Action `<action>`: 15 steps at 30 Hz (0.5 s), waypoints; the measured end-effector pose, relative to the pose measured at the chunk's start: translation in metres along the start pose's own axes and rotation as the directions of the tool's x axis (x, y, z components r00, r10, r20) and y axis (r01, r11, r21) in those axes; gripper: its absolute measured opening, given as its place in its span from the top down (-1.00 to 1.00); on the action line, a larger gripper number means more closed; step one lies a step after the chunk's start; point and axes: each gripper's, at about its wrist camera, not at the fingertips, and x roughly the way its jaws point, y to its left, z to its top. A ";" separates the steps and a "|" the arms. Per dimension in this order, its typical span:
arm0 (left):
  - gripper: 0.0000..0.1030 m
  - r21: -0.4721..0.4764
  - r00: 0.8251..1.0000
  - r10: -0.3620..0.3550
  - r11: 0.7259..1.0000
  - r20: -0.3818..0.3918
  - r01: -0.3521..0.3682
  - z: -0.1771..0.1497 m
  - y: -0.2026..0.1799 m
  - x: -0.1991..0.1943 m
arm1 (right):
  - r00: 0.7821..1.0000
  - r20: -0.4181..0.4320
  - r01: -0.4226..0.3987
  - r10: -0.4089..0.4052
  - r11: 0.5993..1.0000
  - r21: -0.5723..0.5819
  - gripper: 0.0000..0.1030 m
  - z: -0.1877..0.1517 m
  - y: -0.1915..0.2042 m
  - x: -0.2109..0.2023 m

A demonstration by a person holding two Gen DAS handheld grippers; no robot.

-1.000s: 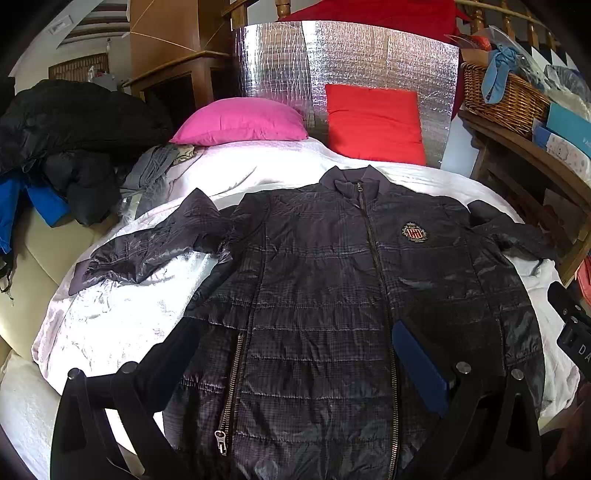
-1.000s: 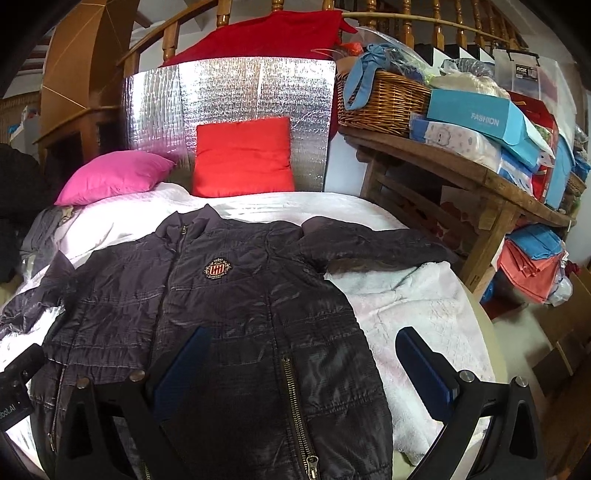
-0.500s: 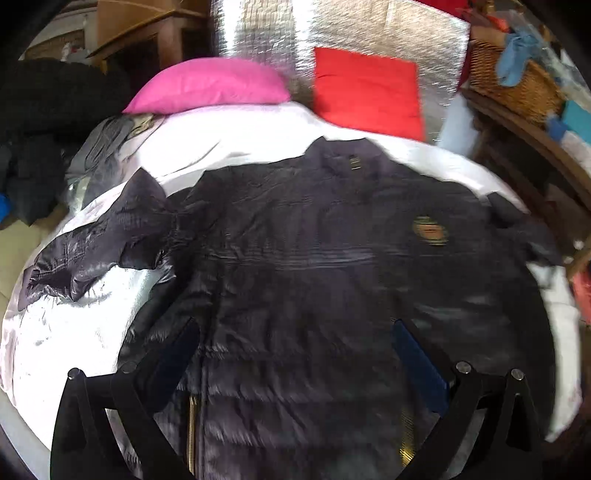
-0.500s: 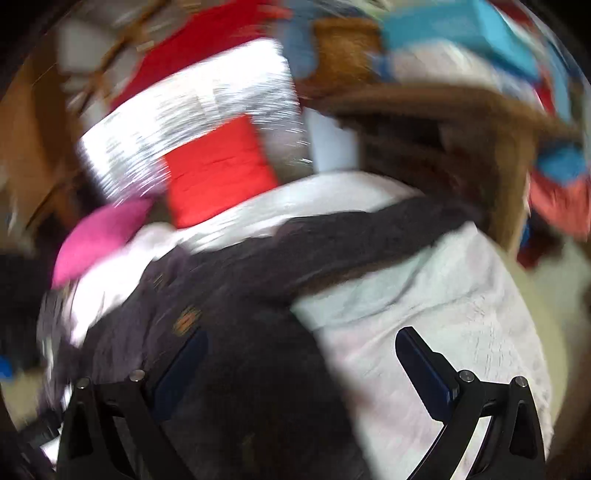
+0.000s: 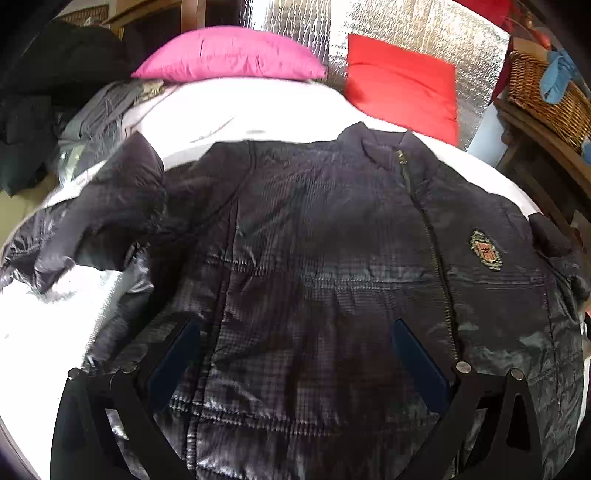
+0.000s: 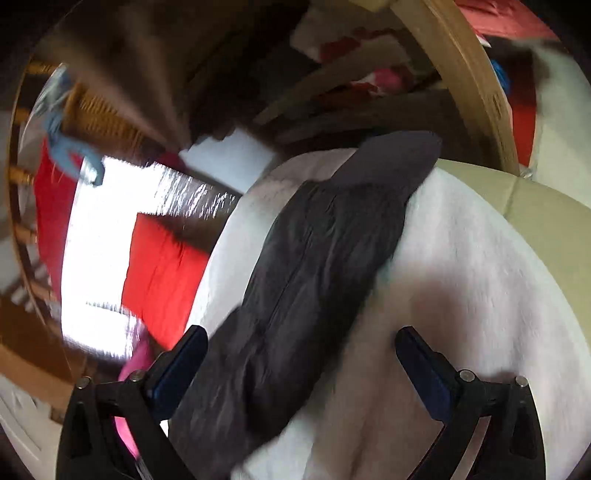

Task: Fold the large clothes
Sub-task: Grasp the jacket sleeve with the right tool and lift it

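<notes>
A dark quilted jacket lies front-up on a white-covered bed, zipped, with a crest badge on the chest. Its left sleeve is bunched at the left. My left gripper is open and empty, low over the jacket's front. In the tilted, blurred right wrist view the jacket's other sleeve lies stretched over the white cover. My right gripper is open and empty, with the sleeve between its fingers' lines.
A pink pillow and a red cushion lean on a silver foil panel at the bed's head. Dark and grey clothes pile at the left. A wicker basket sits on a wooden shelf at the right.
My left gripper has moved forward and lower over the jacket. My right gripper has swung right and rolled, and now faces along the right sleeve. Both stayed open.
</notes>
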 end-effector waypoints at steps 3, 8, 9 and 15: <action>-1.00 -0.006 0.999 -0.018 1.000 -0.040 0.018 0.000 0.000 0.011 | 0.999 0.036 0.024 -0.023 0.999 -0.025 -0.97 0.016 0.003 0.014; -1.00 0.050 0.998 -0.005 0.999 -0.066 0.009 -0.001 -0.008 0.018 | 0.991 0.089 0.106 -0.102 0.993 -0.046 0.58 0.031 0.008 0.034; -1.00 0.064 0.998 -0.006 0.998 -0.061 0.010 -0.001 -0.010 0.017 | 0.992 0.056 0.114 -0.113 0.993 -0.026 0.63 0.032 0.001 0.042; -1.00 0.103 1.000 0.010 0.995 -0.019 -0.007 0.002 -0.020 0.006 | 0.974 0.216 0.105 -0.068 0.981 -0.164 0.74 0.025 0.052 0.017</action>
